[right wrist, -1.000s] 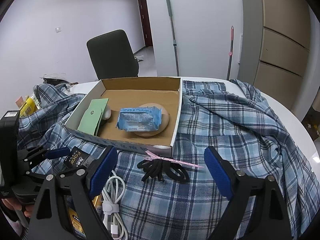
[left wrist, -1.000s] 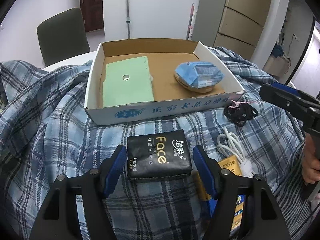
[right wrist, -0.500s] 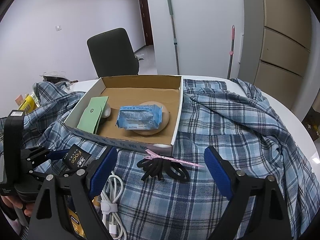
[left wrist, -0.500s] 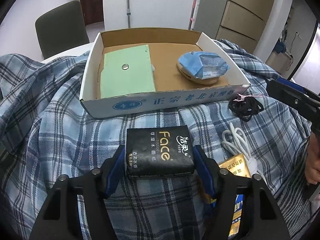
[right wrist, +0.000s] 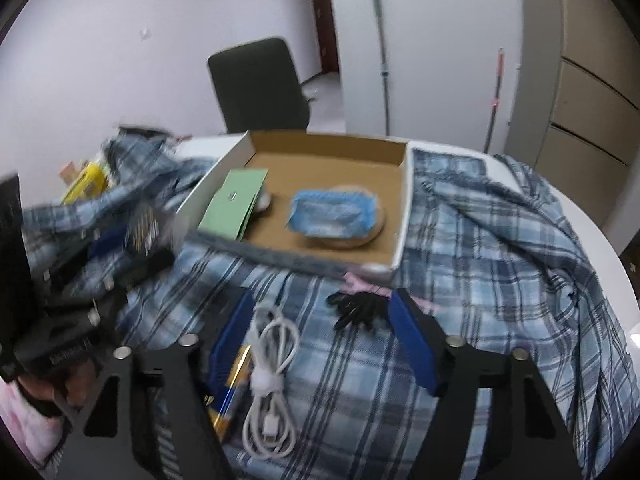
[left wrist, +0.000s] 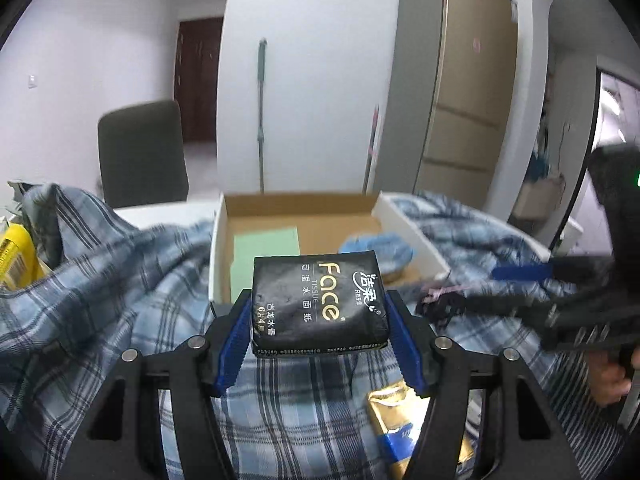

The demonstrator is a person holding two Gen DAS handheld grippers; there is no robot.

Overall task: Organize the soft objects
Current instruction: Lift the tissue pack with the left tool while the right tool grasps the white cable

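The black "Face" tissue pack sits pinched between the blue pads of the left gripper, lifted off the plaid cloth and held in front of the open cardboard box — not yet over it, as far as the left wrist view shows. The pack's sides dent slightly where the pads press, so the grasp looks firm.

Inside the box lie a green card sleeve along the left wall and a blue wet-wipes pack resting on a round tan object. Those two soft items seem already sorted; the tissue pack would be the third.

The right gripper hangs with its fingers spread wide and nothing between them, low over the cloth. Just ahead of its right finger is a bundle of black hair ties with a pink clip beside it — likely the next soft things to go in. A coiled white USB cable and a gold-and-blue packet lie on the cloth too; whether they belong in the box I cannot say.
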